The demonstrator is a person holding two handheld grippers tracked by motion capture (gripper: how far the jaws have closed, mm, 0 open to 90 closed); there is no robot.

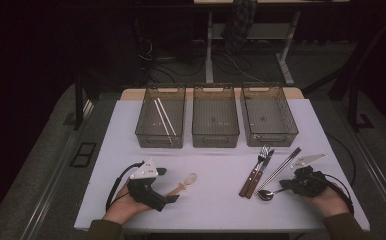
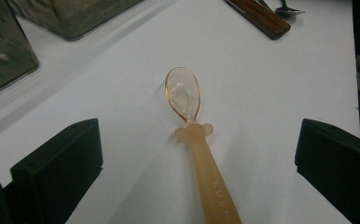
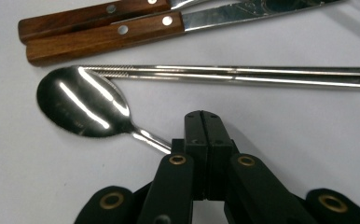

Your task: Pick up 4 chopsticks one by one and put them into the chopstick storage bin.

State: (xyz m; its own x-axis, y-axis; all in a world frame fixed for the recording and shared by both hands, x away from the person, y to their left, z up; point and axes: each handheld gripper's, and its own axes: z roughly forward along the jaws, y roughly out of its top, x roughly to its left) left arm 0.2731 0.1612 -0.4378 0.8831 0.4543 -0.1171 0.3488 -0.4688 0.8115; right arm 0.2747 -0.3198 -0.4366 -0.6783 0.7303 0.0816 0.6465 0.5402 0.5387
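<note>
The right gripper (image 3: 204,122) is clamping the handle of the metal spoon (image 3: 82,102), which is lying on the white table (image 1: 216,200) beside the steel chopsticks (image 3: 243,74). The left gripper (image 2: 197,163) is gaping wide around the peach plastic spoon (image 2: 190,121), not touching it.

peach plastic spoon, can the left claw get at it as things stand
Probably yes. The left claw is open, its jaws standing either side of the peach plastic spoon's handle, which lies flat on the white table with nothing over or against it.
</note>
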